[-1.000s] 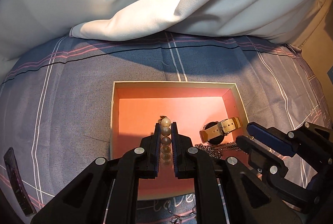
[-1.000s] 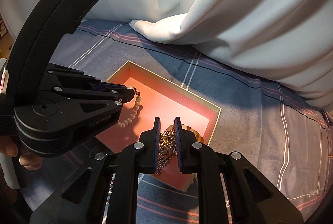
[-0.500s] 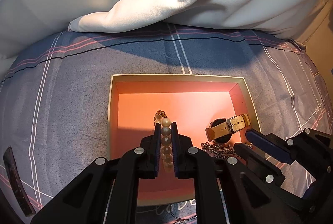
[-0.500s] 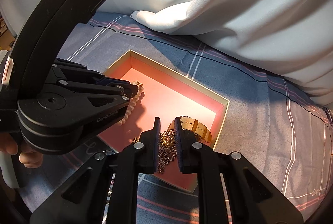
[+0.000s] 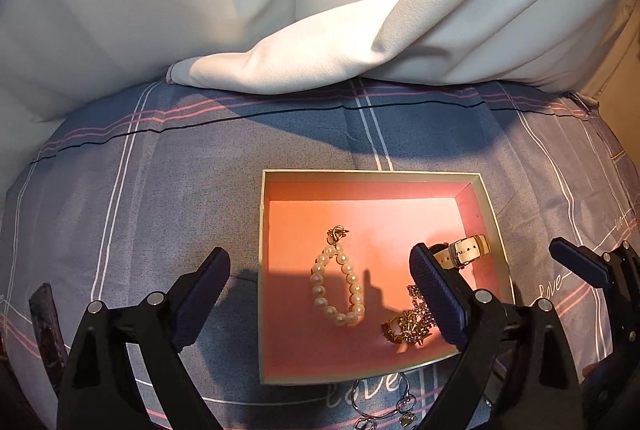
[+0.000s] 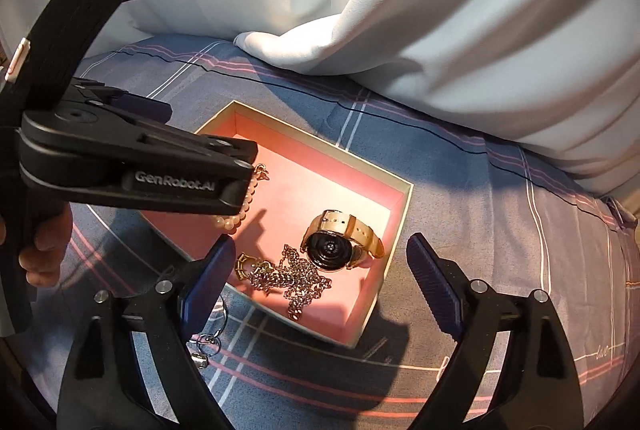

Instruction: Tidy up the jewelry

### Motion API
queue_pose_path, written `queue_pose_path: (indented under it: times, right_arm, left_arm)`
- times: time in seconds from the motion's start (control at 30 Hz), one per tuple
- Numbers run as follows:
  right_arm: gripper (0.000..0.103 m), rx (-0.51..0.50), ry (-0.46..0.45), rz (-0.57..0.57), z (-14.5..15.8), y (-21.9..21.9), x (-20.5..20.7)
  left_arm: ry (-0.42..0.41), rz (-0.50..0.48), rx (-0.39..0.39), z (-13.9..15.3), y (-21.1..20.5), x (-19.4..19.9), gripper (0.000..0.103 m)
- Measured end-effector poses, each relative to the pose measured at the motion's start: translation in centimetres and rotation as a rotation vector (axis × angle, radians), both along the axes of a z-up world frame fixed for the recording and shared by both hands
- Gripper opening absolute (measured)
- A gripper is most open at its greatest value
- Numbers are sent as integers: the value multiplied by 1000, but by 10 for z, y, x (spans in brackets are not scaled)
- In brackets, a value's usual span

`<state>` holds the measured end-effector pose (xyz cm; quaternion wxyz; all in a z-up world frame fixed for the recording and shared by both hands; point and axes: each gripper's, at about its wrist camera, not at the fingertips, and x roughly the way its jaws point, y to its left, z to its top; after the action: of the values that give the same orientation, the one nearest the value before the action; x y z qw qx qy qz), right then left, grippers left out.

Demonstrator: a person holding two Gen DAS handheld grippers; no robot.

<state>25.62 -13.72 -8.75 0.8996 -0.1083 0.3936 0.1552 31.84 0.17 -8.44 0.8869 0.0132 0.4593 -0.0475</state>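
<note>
Box: a shallow rectangular cardboard box (image 5: 490,214) with a cream rim and a salmon-pink lining is seen lying open on a blue-grey bedsheet with pink and white stripes (image 5: 120,190); three pieces of jewellery are held in it.
Pearl bracelet: a loop of cream pearl beads with a gold clasp (image 5: 338,280) is laid flat on the box floor, left of centre, the clasp turned toward the far wall.
Gold chain: a tangled gold link chain with a small buckle-shaped pendant (image 6: 288,276) is heaped near the box's front wall.
Watch: a round black-backed watch on a beige leather strap (image 6: 340,242) is set just beyond the chain, near the right wall, its back turned up.
Outside the box: small silver rings (image 6: 208,344) are seen on the sheet just in front of the near wall; a white draped fabric (image 5: 320,10) is bunched behind.
Left gripper: the left gripper (image 5: 320,294) is held above the bracelet with its jaws spread wide, having just been opening; the bracelet is seen between the blue pads but touched by neither.
Right gripper: the right gripper (image 6: 322,284) is likewise wide apart, just opened, over the chain and watch; nothing is clasped.
Hand: fingers of a person's hand (image 6: 44,254) are seen on the left gripper's handle.
</note>
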Motion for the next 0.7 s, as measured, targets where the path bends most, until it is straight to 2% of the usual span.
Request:
queue_pose_path:
  times: [0.2,0.37,0.53,0.63,0.7]
  right_arm:
    - [87,45,1,-39,-11,-21,-28]
    - [87,73,66,-11,-45,-18,-65]
    - [87,96,117,56,-80,-1,-100]
    - [86,112,117,58,-89,5,-107]
    - [83,116,107,62,-89,9,-106]
  left_arm:
    - [-53,-46,-8,2,2,-42,89]
    - [-19,-89,-22,-29,-5,-82,89]
    - [39,-146,0,-69,-18,-113,87]
    - [50,-164,40,-86,-23,-119,83]
    - [27,-166,70,-89,-24,-120,81]
